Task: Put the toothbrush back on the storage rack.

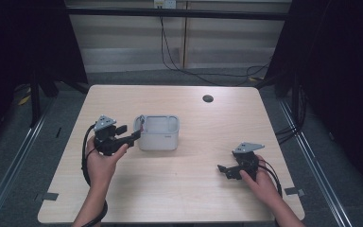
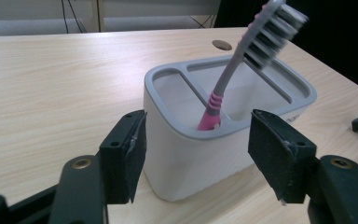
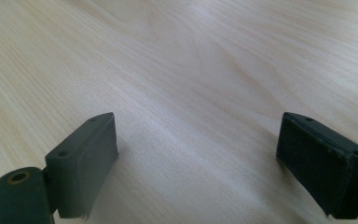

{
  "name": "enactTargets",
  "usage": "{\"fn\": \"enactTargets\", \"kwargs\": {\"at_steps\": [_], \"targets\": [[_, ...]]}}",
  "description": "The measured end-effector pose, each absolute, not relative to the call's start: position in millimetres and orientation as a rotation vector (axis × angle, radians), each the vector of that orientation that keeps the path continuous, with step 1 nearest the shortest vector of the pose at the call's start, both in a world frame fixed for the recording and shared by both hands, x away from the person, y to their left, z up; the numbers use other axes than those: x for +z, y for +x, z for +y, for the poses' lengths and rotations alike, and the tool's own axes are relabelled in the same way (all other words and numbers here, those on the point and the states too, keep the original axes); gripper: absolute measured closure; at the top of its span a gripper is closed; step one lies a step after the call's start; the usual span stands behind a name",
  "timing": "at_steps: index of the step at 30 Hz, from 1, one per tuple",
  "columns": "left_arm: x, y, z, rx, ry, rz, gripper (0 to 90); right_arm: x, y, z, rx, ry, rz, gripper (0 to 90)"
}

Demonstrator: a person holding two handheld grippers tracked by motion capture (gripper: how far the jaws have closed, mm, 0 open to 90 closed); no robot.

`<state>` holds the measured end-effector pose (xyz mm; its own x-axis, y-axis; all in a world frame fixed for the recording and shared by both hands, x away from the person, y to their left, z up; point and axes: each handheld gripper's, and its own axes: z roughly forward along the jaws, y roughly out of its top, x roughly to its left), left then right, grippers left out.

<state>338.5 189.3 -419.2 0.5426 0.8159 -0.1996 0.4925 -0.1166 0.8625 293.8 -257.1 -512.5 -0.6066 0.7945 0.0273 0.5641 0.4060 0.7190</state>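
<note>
- On the desk [image 1: 170, 189], a little left of its middle, stands a grey-rimmed white holder [image 1: 158, 133] with several compartments, well within reach of the left hand.
- A toothbrush [image 2: 235, 65] with a grey neck and pink grip stands in the holder's near corner slot; it leans with its bristles up and away from the left gripper [image 2: 198, 154], resting against the slot's rim, which seems to be what keeps it from falling.
- The left gripper sits just beside the holder's left end in the high view, its jaws parted moderately wide on either side of the near corner, with nothing pressed between the pads; to judge by this, the brush has been let go and stands on its own.
- The right gripper [image 1: 224, 169] lies low over bare desk to the right, well apart from the holder, likely parked out of the way.
- In the right gripper view its jaws stand wide apart with nothing but wood grain between them.
</note>
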Motion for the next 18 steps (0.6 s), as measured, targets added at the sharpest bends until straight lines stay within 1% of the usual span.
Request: {"fn": "enactTargets", "kwargs": {"at_steps": [6,18], "targets": [[-420.6,336.8,196.5,0.383,1.79,1.093,31.6,-512.5,293.8,-257.1,1.015,1.178,2.348,11.7],[-428.2,330.3,210.1,0.357,1.803,1.102,28.3,-512.5,293.8,-257.1,1.015,1.178,2.348,11.7]]}}
